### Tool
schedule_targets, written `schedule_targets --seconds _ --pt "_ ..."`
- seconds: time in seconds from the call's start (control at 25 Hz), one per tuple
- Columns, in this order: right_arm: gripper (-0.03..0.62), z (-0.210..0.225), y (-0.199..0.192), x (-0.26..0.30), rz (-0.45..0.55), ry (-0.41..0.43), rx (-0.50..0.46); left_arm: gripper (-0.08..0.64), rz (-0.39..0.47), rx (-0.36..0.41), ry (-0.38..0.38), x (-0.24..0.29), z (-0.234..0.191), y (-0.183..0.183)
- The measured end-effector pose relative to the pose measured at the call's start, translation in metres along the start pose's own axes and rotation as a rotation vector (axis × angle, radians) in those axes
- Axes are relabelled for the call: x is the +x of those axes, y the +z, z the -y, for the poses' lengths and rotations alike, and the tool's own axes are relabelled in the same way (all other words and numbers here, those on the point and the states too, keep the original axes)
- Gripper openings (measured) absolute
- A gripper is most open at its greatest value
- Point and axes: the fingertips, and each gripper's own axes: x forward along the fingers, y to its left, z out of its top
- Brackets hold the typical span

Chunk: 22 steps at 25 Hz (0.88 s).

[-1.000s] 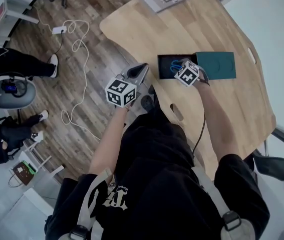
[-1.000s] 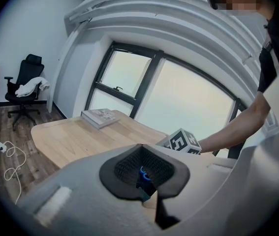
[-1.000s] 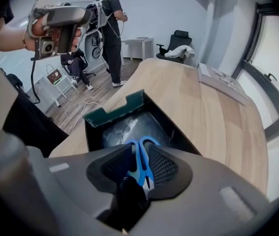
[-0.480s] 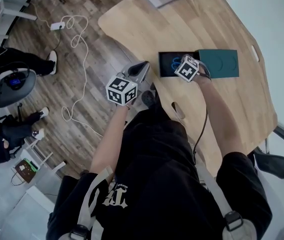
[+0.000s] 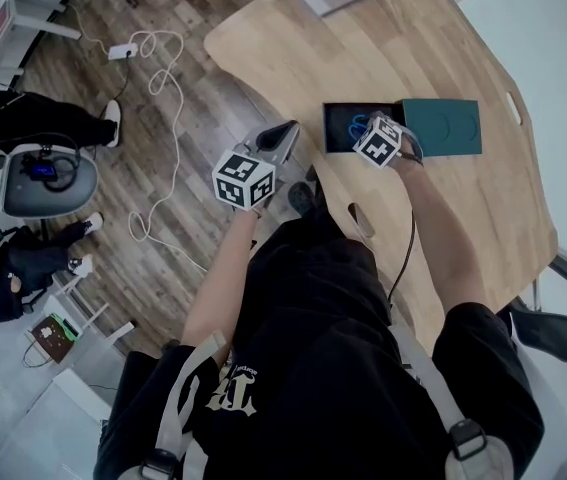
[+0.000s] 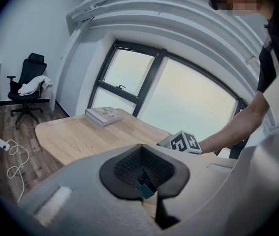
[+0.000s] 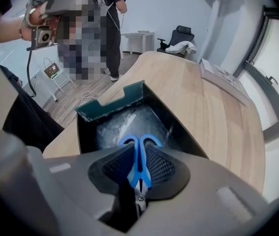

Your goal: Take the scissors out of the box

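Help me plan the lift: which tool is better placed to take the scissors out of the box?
Right: the right tool, jaws just closing, grips the scissors in the box; the left tool hangs shut off the table.

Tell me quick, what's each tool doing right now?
Left tool: closed, holding nothing.
Right tool: jaws have just been closing, now gripping the blue-handled scissors at the open box.
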Motion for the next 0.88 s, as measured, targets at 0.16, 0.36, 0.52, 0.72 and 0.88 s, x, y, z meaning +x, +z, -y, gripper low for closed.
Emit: schedule_targets --seconds 0.16,0.36,0.52,0.72,0.88 --pt "0.081 -0.005 0.008 -0.01 0.023 -0.025 -0.041 0.0 0.017 0.001 0.023 -0.01 -0.002 0.004" --pt "0.081 -0.002 0.025 -0.033 0.124 -0.08 -0.011 0.0 0.039 0.004 0.044 -0.02 0.002 0.009" --pt "0.08 0.004 0.039 -0.065 0.231 -0.135 0.049 0.0 0.071 0.005 0.06 -0.025 0.006 0.019" --pt "0.08 0.008 0.052 -0.109 0.363 -0.187 0.124 0.0 0.118 0.014 0.079 -0.03 0.015 0.037" --pt "0.08 0.012 0.064 -0.153 0.485 -0.229 0.202 0.0 0.166 0.024 0.086 -0.032 0.028 0.057"
